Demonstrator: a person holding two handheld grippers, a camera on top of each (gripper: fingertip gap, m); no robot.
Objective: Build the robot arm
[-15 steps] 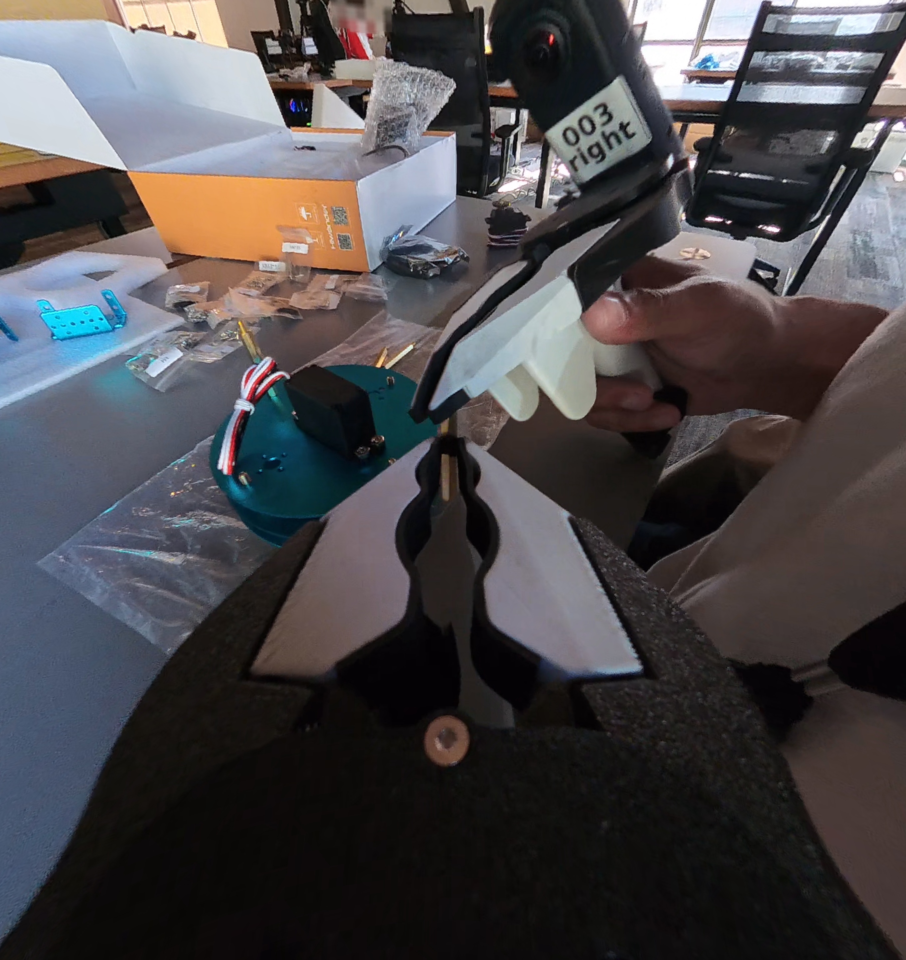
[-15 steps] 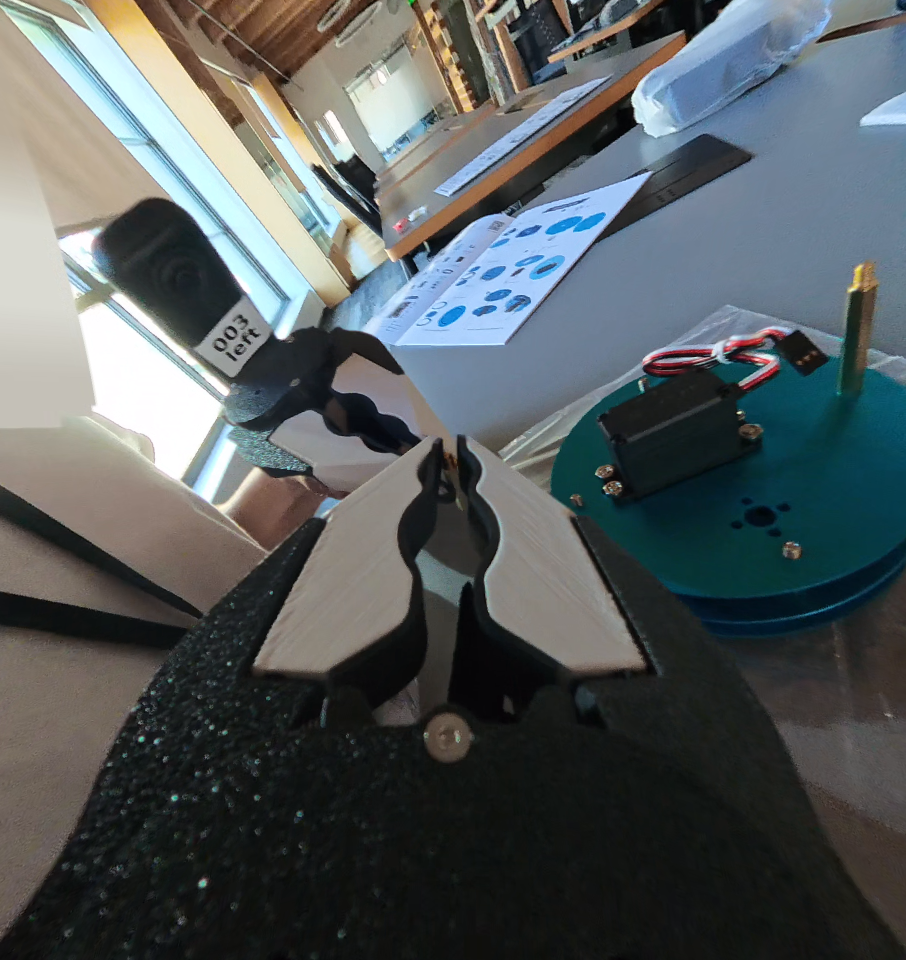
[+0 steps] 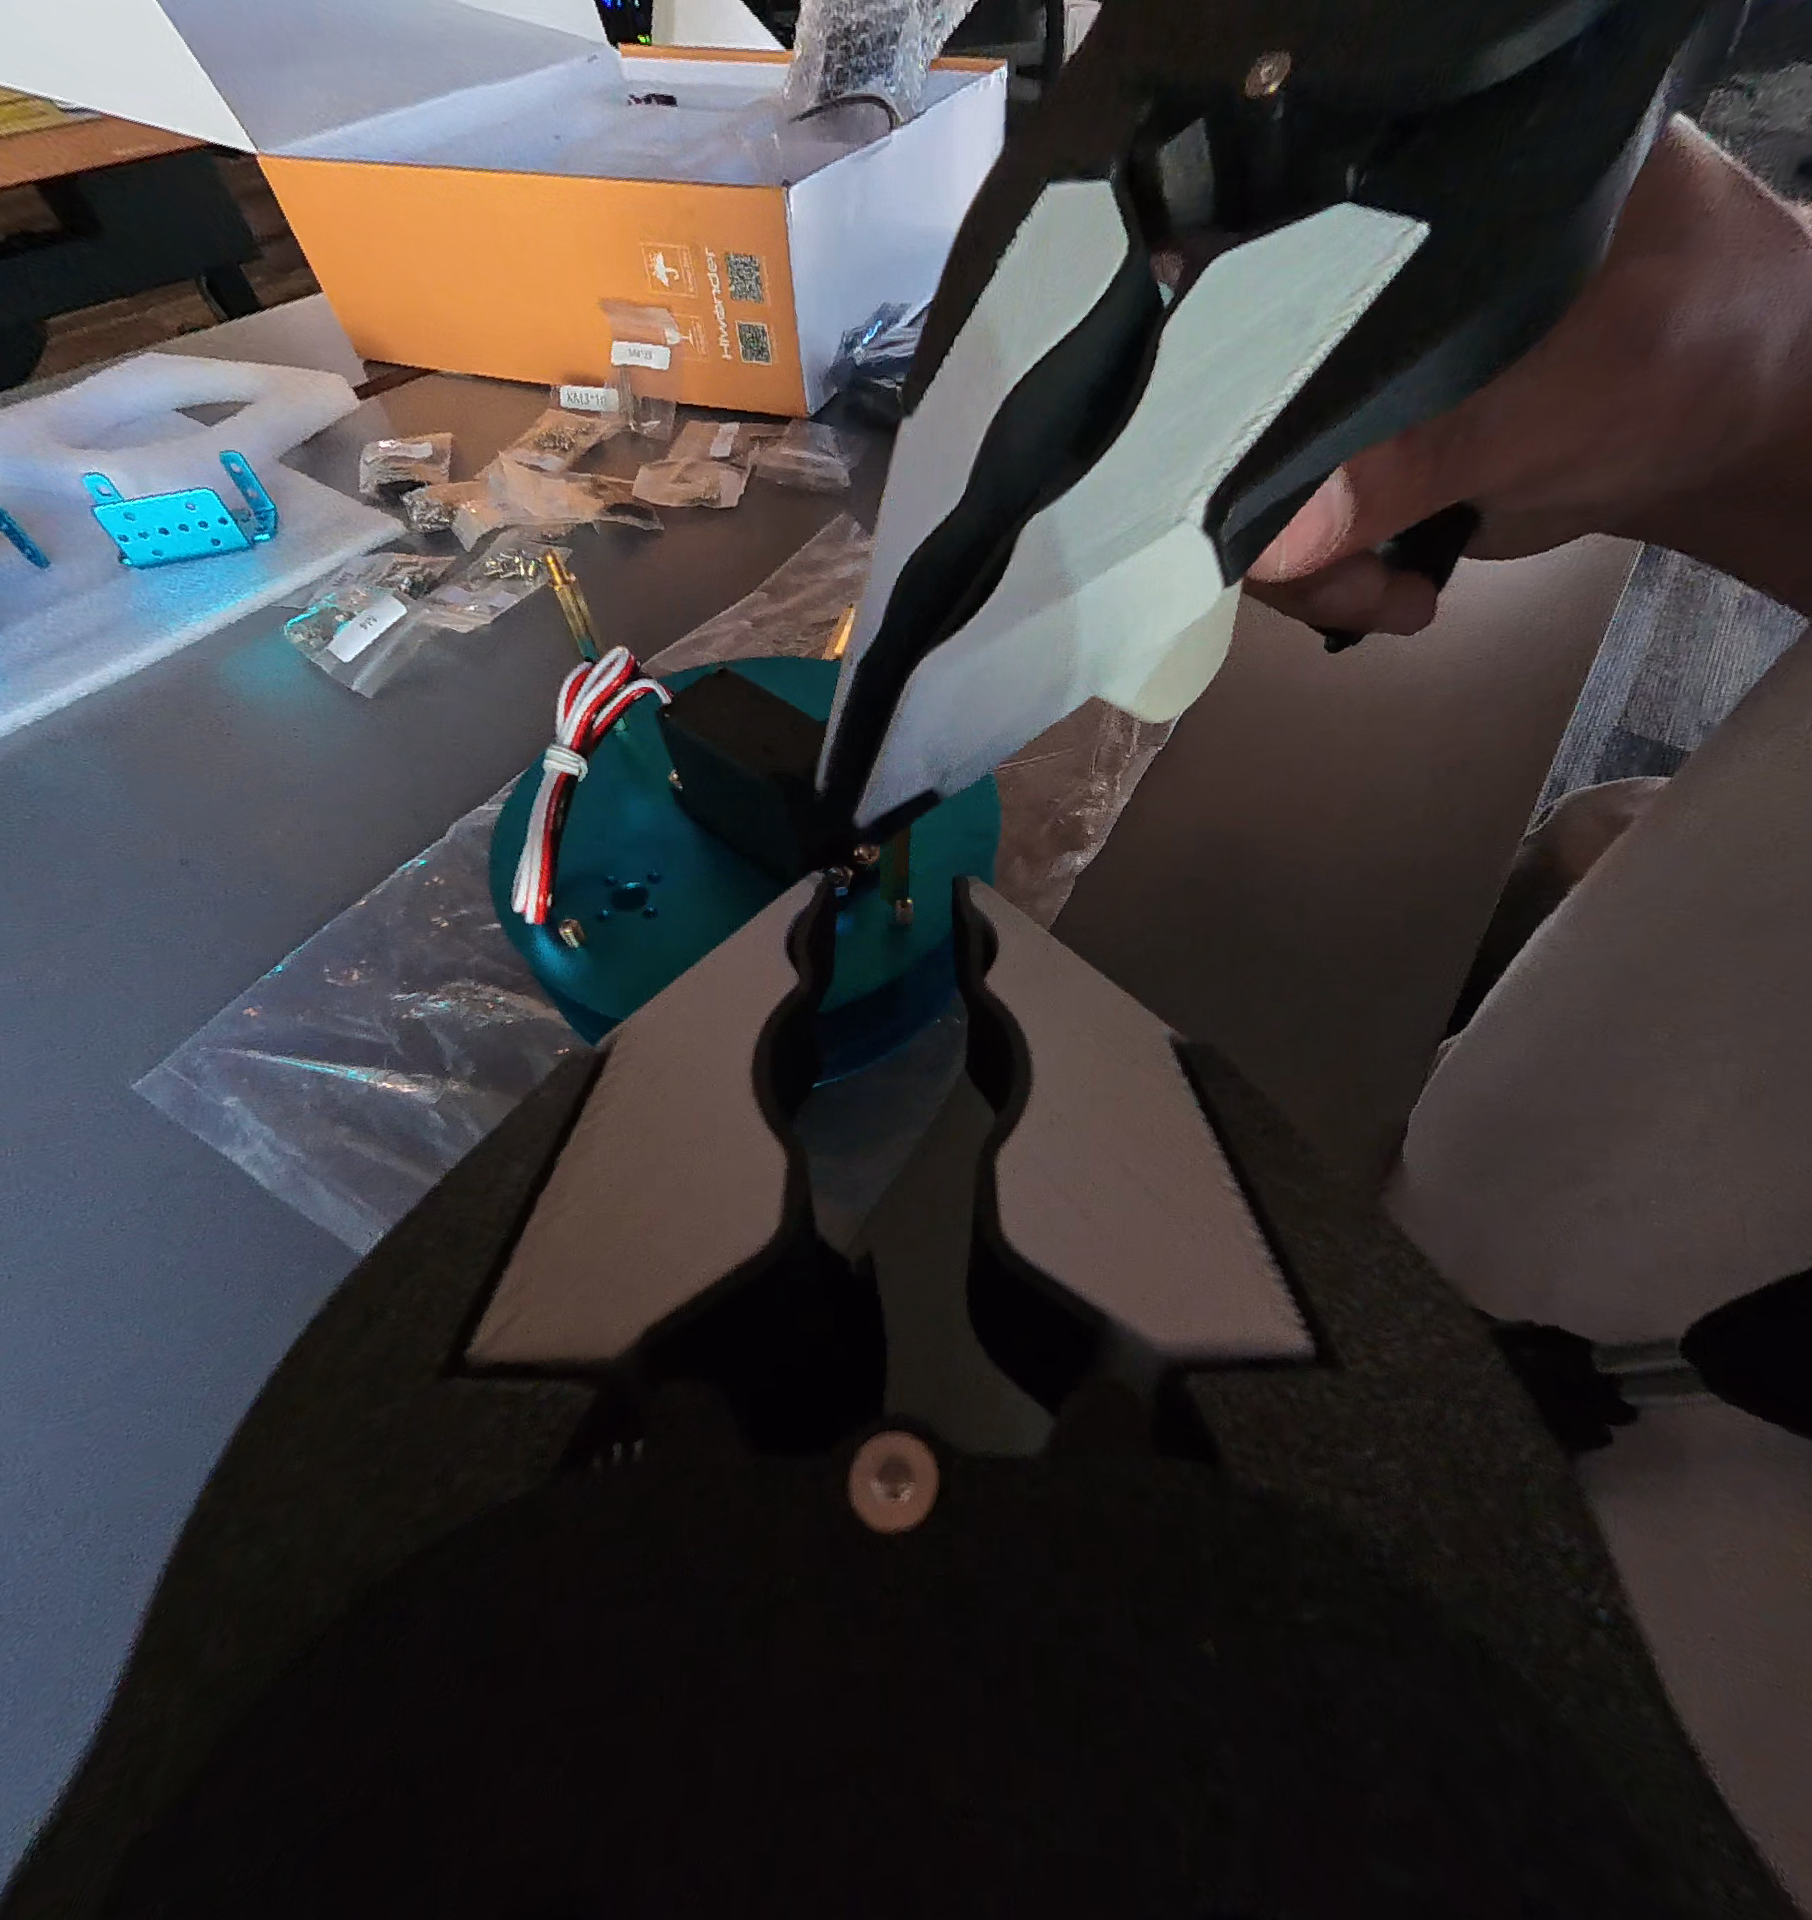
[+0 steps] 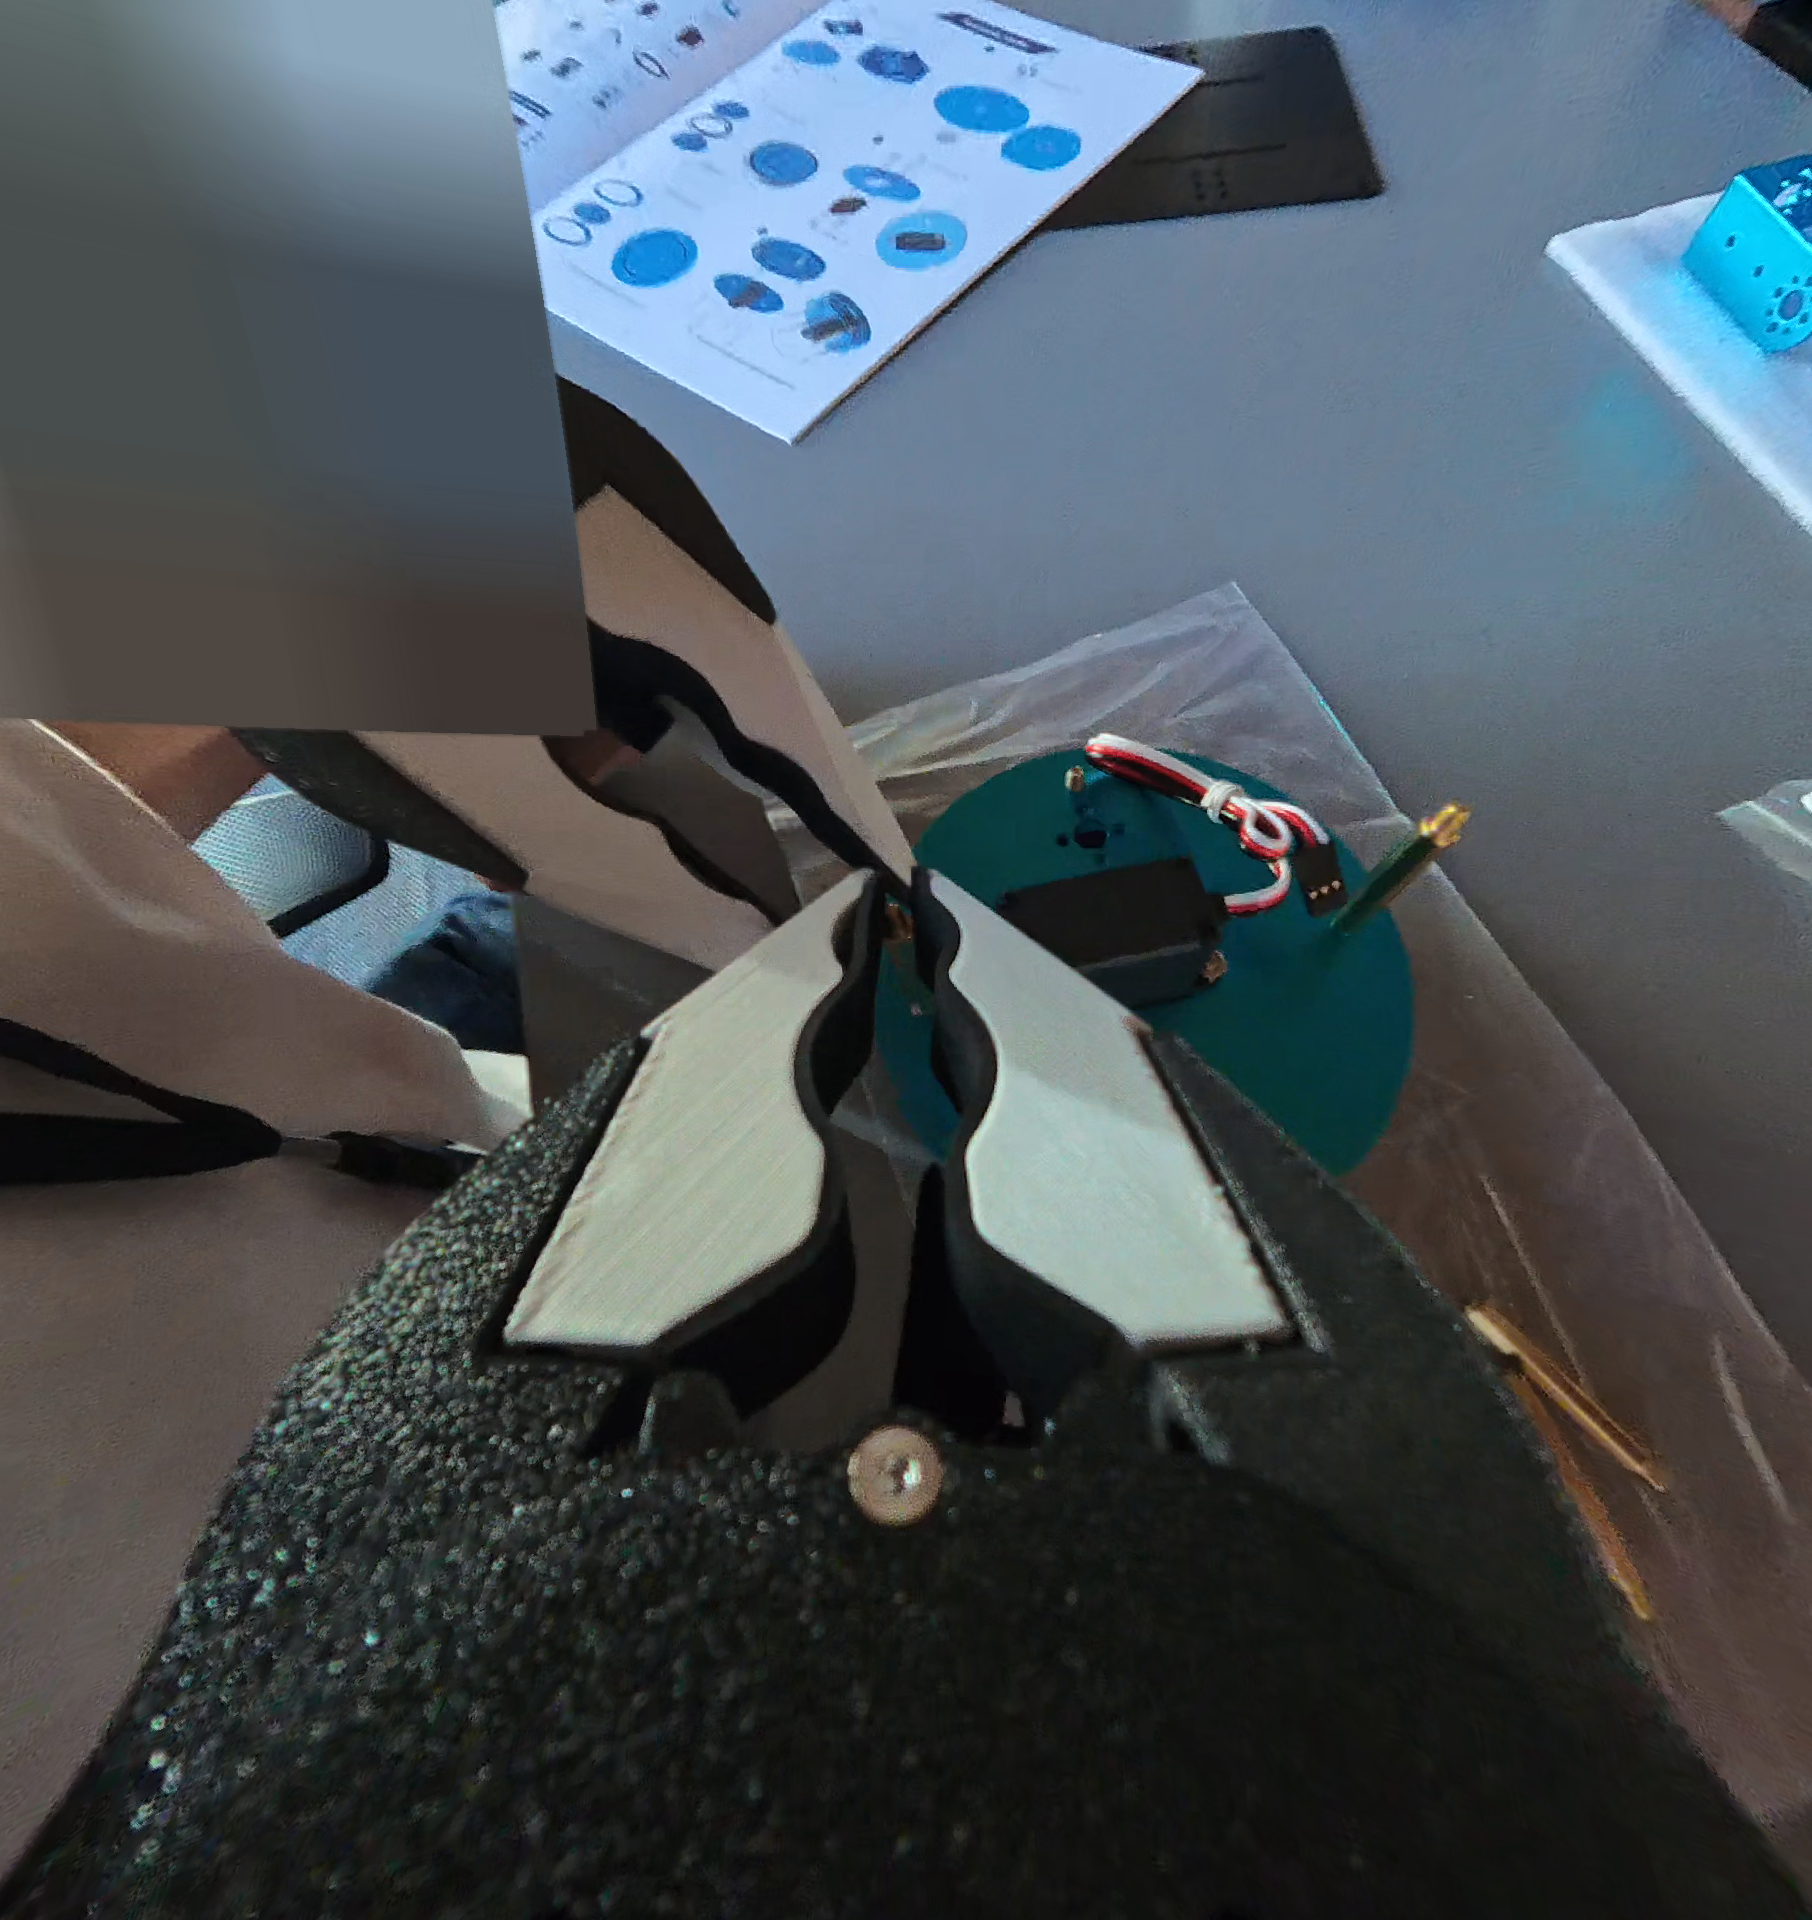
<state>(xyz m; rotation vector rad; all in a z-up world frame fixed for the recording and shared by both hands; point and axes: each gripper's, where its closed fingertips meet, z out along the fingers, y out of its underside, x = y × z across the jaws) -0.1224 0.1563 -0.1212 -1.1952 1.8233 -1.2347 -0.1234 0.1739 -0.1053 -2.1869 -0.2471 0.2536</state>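
The grey tabletop point(image 3: 133, 935) carries every part. At its far edge stands an open orange and white box point(image 3: 569, 249), with small bags of screws point(image 3: 528, 488) in front of it and a white foam sheet point(image 3: 143, 436) to the left bearing a blue metal bracket point(image 3: 180, 520). In the right wrist view a printed sheet with blue diagrams point(image 4: 819, 197) lies farther off.

A clear plastic bag point(image 3: 362, 1049) lies flat under a teal round plate point(image 3: 632, 935). On the plate sits a black motor block point(image 3: 746, 758) with a bundled red and white cable point(image 3: 569, 769). One brass post point(image 4: 1401, 868) stands near the plate's far rim.

The left tongs point(image 3: 886, 899) are held over the near rim of the plate, part open with a narrow gap, holding nothing. A short brass post point(image 3: 897, 873) stands on the plate just beyond their tips.

The right tongs point(image 4: 897, 904) point down at the same spot, nearly closed, with a small brass piece point(image 4: 894, 920) between their tips. Whether they grip it cannot be told. The tips of both tongs are almost touching.
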